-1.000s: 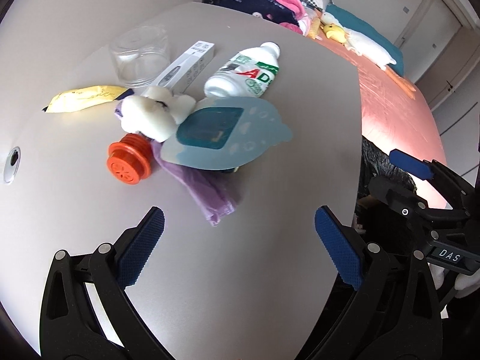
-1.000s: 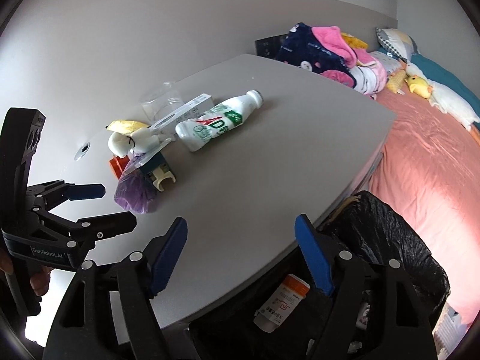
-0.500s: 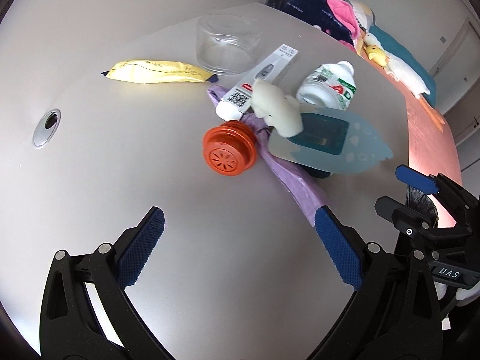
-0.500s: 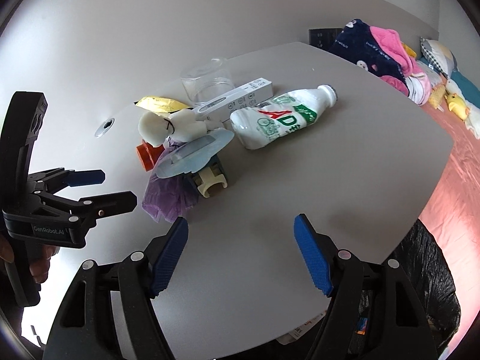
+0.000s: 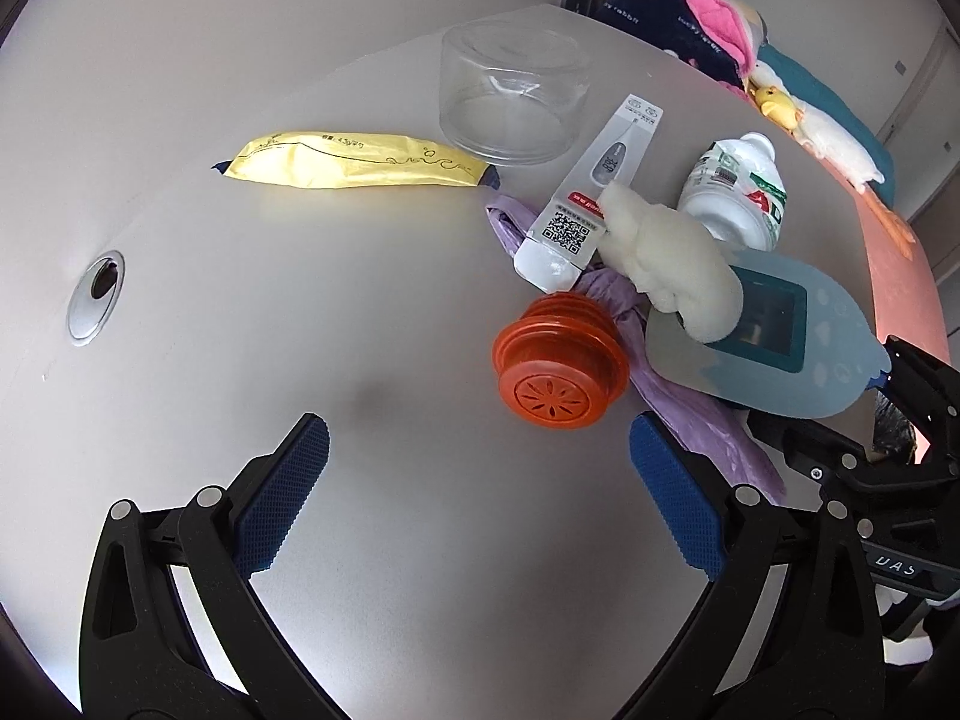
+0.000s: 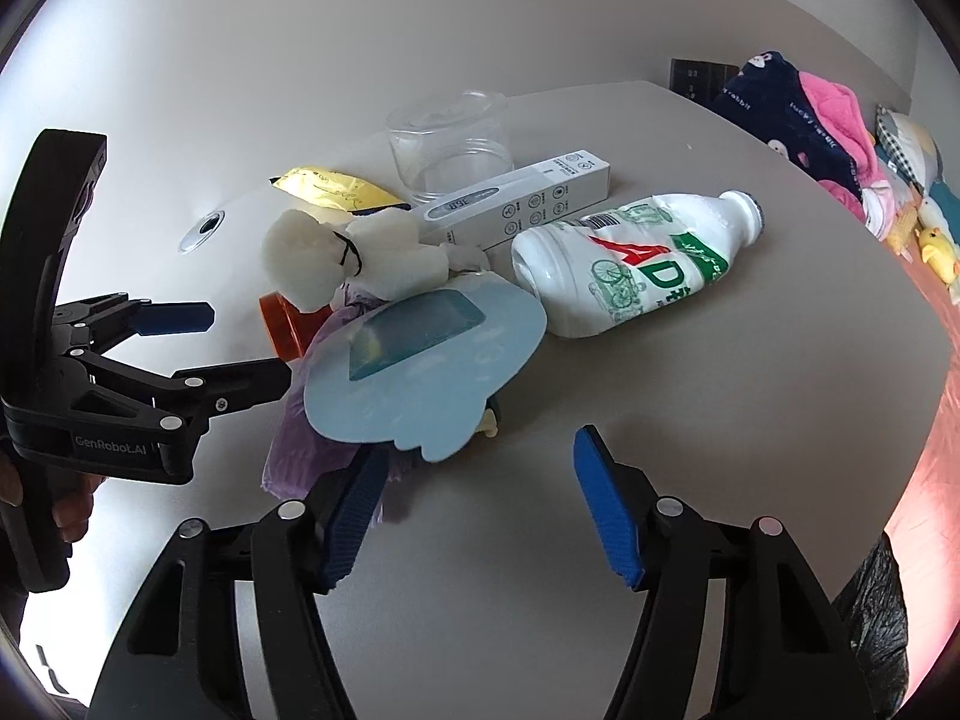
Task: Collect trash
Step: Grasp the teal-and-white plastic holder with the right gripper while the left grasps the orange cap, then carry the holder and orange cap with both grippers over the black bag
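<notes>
Reaching with my left claw released, orange cap just ahead: risk snagging purple bag, dragging pile.

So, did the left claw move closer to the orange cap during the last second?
Yes. The left claw, open, has advanced across the table toward the pile; the orange cap now lies just ahead of its fingers, nearer than before.

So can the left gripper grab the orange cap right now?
Probably yes. The left gripper is open, and the orange cap lies just ahead of it with only bare table between. The purple bag touches its far side.
</notes>
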Motion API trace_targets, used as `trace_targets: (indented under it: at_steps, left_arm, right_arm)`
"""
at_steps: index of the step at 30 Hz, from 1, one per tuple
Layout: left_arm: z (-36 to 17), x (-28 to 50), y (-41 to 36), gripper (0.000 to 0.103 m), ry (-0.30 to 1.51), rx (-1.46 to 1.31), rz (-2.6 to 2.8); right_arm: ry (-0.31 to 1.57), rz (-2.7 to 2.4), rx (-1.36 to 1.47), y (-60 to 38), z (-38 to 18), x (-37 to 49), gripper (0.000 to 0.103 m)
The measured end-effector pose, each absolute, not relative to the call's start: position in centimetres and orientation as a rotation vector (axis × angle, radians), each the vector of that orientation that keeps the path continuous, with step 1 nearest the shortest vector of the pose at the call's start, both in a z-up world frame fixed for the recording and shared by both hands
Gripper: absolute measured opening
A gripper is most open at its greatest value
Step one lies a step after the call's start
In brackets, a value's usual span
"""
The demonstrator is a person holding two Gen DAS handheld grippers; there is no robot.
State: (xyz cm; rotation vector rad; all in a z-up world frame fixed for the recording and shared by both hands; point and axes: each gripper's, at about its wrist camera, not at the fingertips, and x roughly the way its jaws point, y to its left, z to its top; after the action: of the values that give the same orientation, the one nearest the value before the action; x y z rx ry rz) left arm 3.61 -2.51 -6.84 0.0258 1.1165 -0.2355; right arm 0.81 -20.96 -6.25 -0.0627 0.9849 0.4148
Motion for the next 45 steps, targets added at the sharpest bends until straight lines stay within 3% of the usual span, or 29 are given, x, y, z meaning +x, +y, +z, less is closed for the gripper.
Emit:
trace_targets:
  at_steps: [8,12,15,25,45]
  left_arm:
    - [-7.1,4.8,-2.6,0.095,1.073,0.04,-0.252]
    - [-7.3,5.3,-2.6,0.087,1.071,0.036,-0.264]
    - [-7.5,5.4,-2.9,0.082,1.068,0.053,-0.264]
    - [-7.0,5.6,-3.3,0.044,1.06,0.022,-0.297]
    - [-2.8,1.5,-3.5,0.044,1.0,-0.004,-0.317]
  right_arm:
    - [0.98,0.427,-0.089,-20.0,-6.9,2.4,0.057]
    - [0.978,0.431,-0.091,-19.6,-7.1,2.9,0.054]
    - [0.978,0.436,-0.093,-19.4,-7.2,3.2,0.04]
    - [0.983,0.445,-0.073,-19.8,-6.9,2.7,0.036]
    - [0.893,0.408,0.009,-23.6,-2.2,-2.2,0.036]
